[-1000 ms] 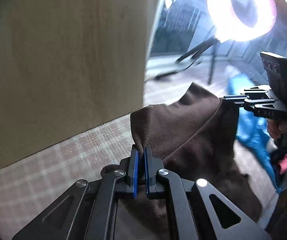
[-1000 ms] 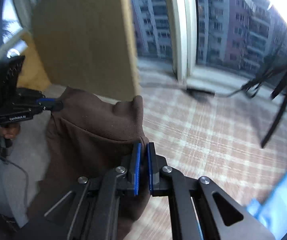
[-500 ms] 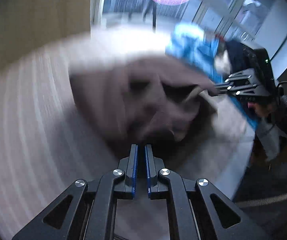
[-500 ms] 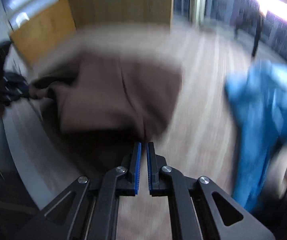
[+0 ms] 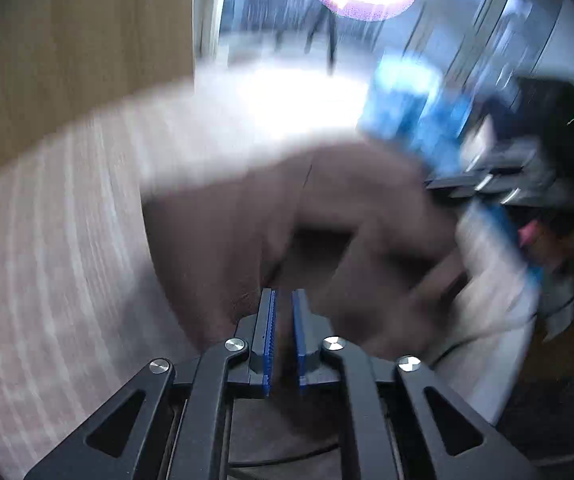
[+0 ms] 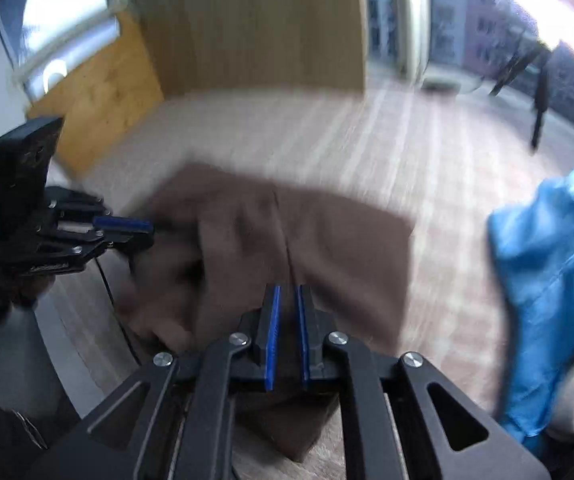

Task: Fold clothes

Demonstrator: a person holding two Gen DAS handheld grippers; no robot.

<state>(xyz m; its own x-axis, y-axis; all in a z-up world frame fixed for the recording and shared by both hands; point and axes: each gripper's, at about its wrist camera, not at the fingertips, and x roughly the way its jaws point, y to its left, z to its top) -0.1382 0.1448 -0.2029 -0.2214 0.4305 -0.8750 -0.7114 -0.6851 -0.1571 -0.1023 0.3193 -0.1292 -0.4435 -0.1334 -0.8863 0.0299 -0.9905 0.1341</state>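
Between the blue-padded fingers of the left tongs (image 5: 283, 320) a fold of the soft brown fleece garment (image 5: 287, 216) sits in a narrow gap, so they look clamped on its near edge; the right tongs (image 6: 287, 316) stand the same way, pinching the brown cloth at another point along that edge. The garment spreads forward from both grips over the pale checked table (image 6: 427, 160), part flat, part bunched in loose folds between the two holds, and both views are smeared by motion. The main risk I see is slip: the fleece is thick and limp, only a little of it lies between the pads, and a quick swing could pull one corner free and drop the fold askew. The bunched middle could also trap a crease under the top layer. To the right a crumpled bright blue garment (image 6: 551, 272) lies near, and a wide sweep could drag the brown cloth onto it.
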